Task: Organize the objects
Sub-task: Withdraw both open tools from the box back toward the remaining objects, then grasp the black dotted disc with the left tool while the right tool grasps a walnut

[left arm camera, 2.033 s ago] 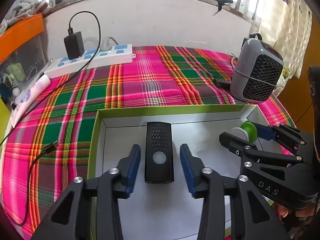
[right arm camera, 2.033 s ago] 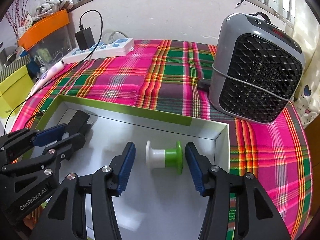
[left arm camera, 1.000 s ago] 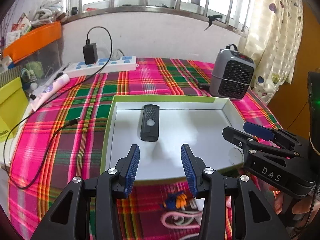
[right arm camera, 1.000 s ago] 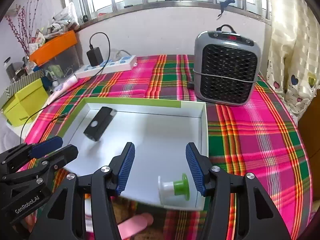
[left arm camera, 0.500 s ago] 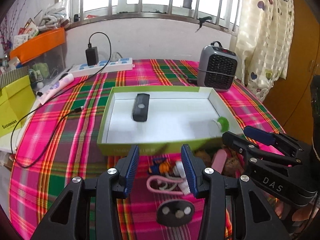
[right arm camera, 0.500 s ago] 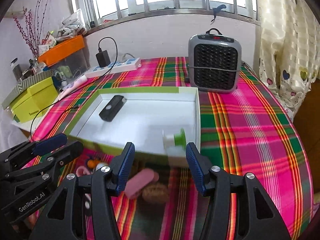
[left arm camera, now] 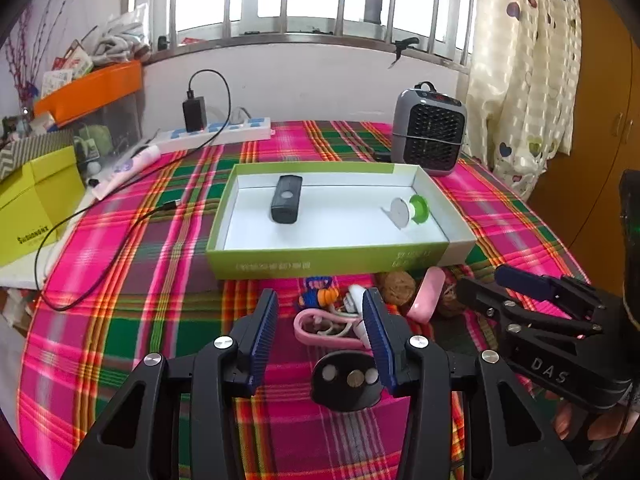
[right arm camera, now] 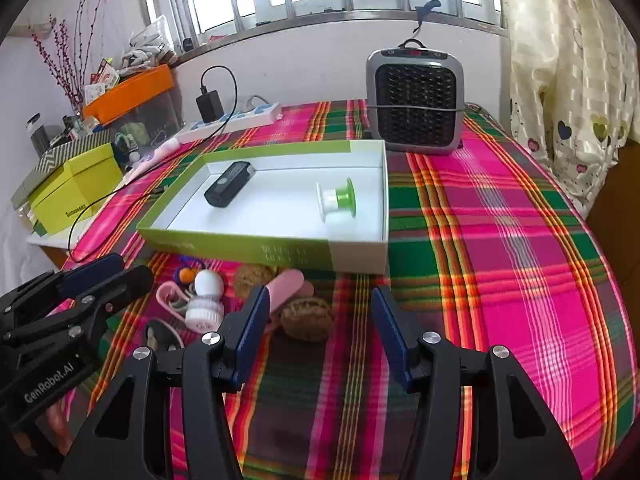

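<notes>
A green box (left arm camera: 332, 262) with a white inside stands on the plaid table. In it lie a black remote (left arm camera: 285, 204) at the left and a green-and-white spool (left arm camera: 412, 210) at the right. Small items lie before its near wall: a blue-orange toy (left arm camera: 320, 296), a pink loop (left arm camera: 320, 330), a white brush (right arm camera: 204, 300), two walnuts (right arm camera: 306, 318), a pink case (left arm camera: 428, 294) and a black round piece (left arm camera: 346, 380). My left gripper (left arm camera: 320, 300) is open above the pink loop. My right gripper (right arm camera: 320, 300) is open over a walnut. Neither holds anything.
A grey heater (right arm camera: 416, 100) stands behind the box at the right. A power strip (left arm camera: 216, 132) with a charger and a trailing cable (left arm camera: 100, 240) lie at the back left. A yellow box (left arm camera: 32, 208) sits beyond the left table edge. A curtain (right arm camera: 568, 60) hangs at the right.
Both grippers have drawn back from the box, leaving the remote and the spool inside. The small items in front of the box have come into view under the fingers.
</notes>
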